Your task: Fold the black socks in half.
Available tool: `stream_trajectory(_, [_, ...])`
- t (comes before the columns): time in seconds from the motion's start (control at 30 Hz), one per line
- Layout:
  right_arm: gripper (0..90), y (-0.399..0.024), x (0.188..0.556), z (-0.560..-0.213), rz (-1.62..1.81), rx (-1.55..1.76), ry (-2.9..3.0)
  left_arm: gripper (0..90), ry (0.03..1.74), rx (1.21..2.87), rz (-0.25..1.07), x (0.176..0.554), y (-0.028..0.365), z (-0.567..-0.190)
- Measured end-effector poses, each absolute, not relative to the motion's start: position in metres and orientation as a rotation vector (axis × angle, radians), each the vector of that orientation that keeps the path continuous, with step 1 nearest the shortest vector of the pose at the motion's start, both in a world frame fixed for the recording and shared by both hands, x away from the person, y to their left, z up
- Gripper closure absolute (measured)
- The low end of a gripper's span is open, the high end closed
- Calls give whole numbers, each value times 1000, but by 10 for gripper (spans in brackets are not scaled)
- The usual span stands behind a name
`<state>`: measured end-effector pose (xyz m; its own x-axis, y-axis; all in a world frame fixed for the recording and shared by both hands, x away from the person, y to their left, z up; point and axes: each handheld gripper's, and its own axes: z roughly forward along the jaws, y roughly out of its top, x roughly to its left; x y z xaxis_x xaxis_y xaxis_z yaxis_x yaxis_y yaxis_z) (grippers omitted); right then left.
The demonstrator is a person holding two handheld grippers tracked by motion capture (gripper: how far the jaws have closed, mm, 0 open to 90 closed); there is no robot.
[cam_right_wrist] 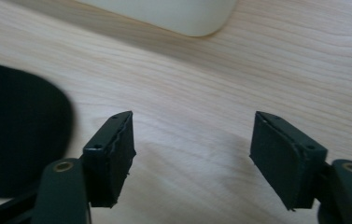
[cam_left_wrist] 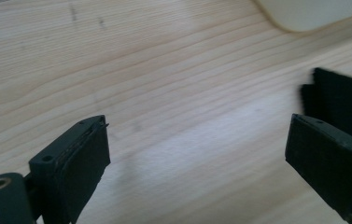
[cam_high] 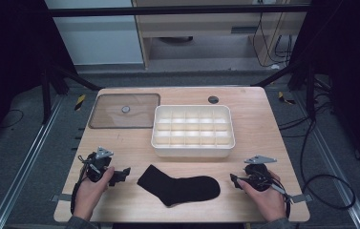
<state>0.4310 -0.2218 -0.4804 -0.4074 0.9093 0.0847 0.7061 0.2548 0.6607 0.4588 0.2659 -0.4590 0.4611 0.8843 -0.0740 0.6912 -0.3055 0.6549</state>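
Flat black fabric sock lies on the pale wooden worktop, near its front edge, between the two hands and just in front of the white plastic divided organiser box. Cuff end points toward the left hand-held gripper, toe toward the right hand-held gripper.

Left hand-held gripper: jaws wide apart, nothing between them, cuff edge just beyond one jaw in the left gripper view. Right hand-held gripper: jaws apart, empty, over bare wood, sock toe off to one side.

Risks, as judged: thin limp fabric lying flat, so a jaw may slide over it and close on nothing, or pinch one layer only. Scraping the pads on the wood could push the sock and bunch it. An off-centre pick would let it droop and catch on the box rim.
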Motion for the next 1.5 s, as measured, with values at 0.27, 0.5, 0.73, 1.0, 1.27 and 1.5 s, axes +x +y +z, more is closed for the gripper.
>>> stream_trajectory(0.27, [468,-213,434,-451,899,1501,2331,76,1275,2172,277,457,246,-436])
stream_trajectory(0.5, [599,-189,435,-445,902,1458,2459,108,1201,2274,261,452,225,-434])
stream_trajectory(0.73, [674,-171,436,-453,908,1442,2505,176,1167,2317,252,453,211,-439])
stream_trajectory(1.0, [635,-156,440,-463,888,1457,2533,213,1161,2351,241,456,207,-444])
stream_trajectory(1.27, [613,-155,441,-473,872,1488,2545,245,1155,2366,232,456,204,-447])
stream_trajectory(1.5, [693,-151,439,-478,854,1482,2565,276,1149,2360,229,455,203,-448])
